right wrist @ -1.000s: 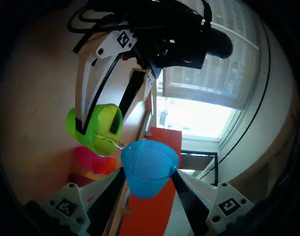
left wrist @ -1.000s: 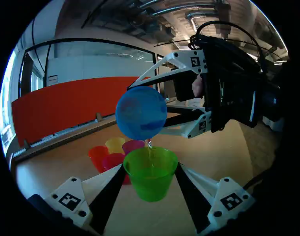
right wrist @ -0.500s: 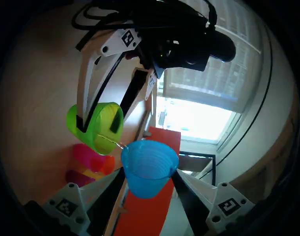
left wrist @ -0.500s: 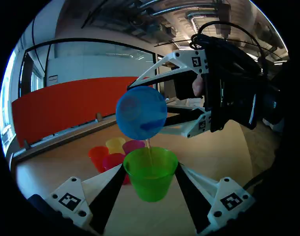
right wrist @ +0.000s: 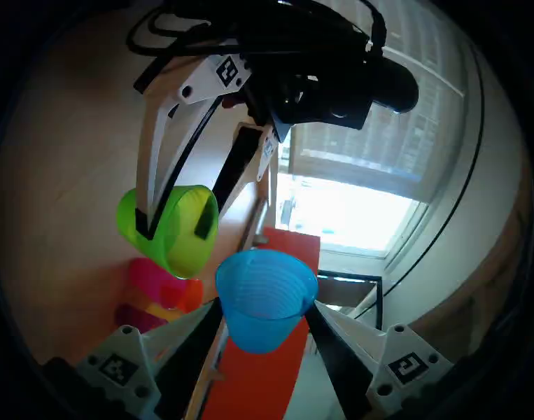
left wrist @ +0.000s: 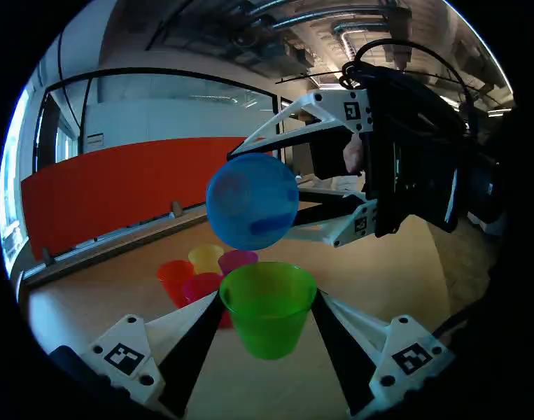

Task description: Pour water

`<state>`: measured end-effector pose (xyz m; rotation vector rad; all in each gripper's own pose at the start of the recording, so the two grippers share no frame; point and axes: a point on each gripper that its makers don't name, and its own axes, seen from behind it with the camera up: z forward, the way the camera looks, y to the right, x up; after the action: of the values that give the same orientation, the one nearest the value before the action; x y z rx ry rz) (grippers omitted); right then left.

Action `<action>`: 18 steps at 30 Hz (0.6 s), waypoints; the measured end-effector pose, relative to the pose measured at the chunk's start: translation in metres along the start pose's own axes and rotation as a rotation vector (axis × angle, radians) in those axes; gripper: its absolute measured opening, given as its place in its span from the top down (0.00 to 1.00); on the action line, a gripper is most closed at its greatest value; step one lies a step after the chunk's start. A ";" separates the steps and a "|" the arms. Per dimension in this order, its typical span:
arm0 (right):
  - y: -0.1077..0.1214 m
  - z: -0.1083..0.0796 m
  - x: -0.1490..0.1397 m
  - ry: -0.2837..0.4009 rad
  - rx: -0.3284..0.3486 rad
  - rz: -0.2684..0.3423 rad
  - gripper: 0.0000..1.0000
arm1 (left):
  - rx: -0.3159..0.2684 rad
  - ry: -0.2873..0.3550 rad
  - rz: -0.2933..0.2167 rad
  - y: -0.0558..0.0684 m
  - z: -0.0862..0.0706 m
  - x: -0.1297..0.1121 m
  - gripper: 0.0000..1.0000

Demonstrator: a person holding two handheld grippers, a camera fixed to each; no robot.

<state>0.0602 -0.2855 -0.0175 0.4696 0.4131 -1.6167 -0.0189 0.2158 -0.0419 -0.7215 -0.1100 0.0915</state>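
My left gripper (left wrist: pixel 267 318) is shut on a green cup (left wrist: pixel 268 308), held upright above the table with water in it. Just above and behind it hangs a blue cup (left wrist: pixel 252 201), tipped on its side with its bottom toward the left gripper view, held by my right gripper (left wrist: pixel 294 175). In the right gripper view my right gripper (right wrist: pixel 265 318) is shut on the blue cup (right wrist: pixel 265 308), and the green cup (right wrist: pixel 170 238) sits up left of it between the left gripper's fingers (right wrist: pixel 158 164). No stream runs between the cups.
Several cups, orange (left wrist: pixel 174 278), yellow (left wrist: pixel 205 257), magenta (left wrist: pixel 237 260) and pink (left wrist: pixel 202 287), stand on the wooden table (left wrist: pixel 378 273) behind the green cup. An orange wall panel (left wrist: pixel 120 182) runs behind the table's far edge. A hand (left wrist: pixel 350 150) holds the right gripper.
A thin stream of water ran from the blue cup into the green cup; it has stopped. Both cups have stayed almost where they were.
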 end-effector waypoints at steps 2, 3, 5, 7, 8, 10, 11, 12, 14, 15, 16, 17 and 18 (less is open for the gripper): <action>0.000 0.000 0.001 0.001 0.000 0.010 0.12 | 0.000 0.000 -0.002 0.000 0.000 0.000 0.13; -0.001 0.000 0.001 0.002 0.000 0.015 0.12 | 0.001 0.000 -0.003 -0.001 0.000 0.000 0.13; -0.001 0.000 0.001 0.003 0.003 0.028 0.13 | 0.001 -0.001 -0.005 -0.001 -0.001 0.000 0.13; 0.000 -0.001 0.000 0.004 0.004 0.042 0.12 | 0.002 -0.001 -0.005 -0.001 -0.001 -0.001 0.13; 0.000 -0.002 -0.001 0.004 0.004 0.051 0.12 | 0.002 -0.001 -0.005 -0.002 -0.001 -0.001 0.13; 0.000 -0.002 -0.002 0.005 0.006 0.078 0.13 | 0.003 -0.003 -0.006 -0.003 -0.002 -0.001 0.13; 0.000 -0.002 -0.003 0.006 0.009 0.098 0.13 | 0.004 -0.004 -0.006 -0.003 -0.002 -0.002 0.13; 0.000 -0.003 -0.004 0.007 0.012 0.117 0.13 | 0.005 -0.006 -0.007 -0.004 -0.002 -0.002 0.13; -0.001 -0.003 -0.006 0.010 0.017 0.170 0.13 | 0.008 -0.007 -0.006 -0.005 -0.003 -0.003 0.13; -0.002 -0.003 -0.007 0.011 0.020 0.195 0.13 | 0.009 -0.007 -0.006 -0.005 -0.003 -0.004 0.13; -0.002 -0.003 -0.010 0.009 0.020 0.220 0.13 | 0.010 -0.008 -0.006 -0.006 -0.003 -0.004 0.13; -0.002 -0.003 -0.014 0.007 0.020 0.249 0.13 | 0.011 -0.008 -0.006 -0.006 -0.004 -0.004 0.13; -0.002 -0.002 -0.016 0.005 0.021 0.275 0.13 | 0.012 -0.009 -0.005 -0.006 -0.004 -0.004 0.13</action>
<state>0.0600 -0.2702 -0.0108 0.5225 0.3204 -1.3551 -0.0223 0.2079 -0.0410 -0.7084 -0.1198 0.0902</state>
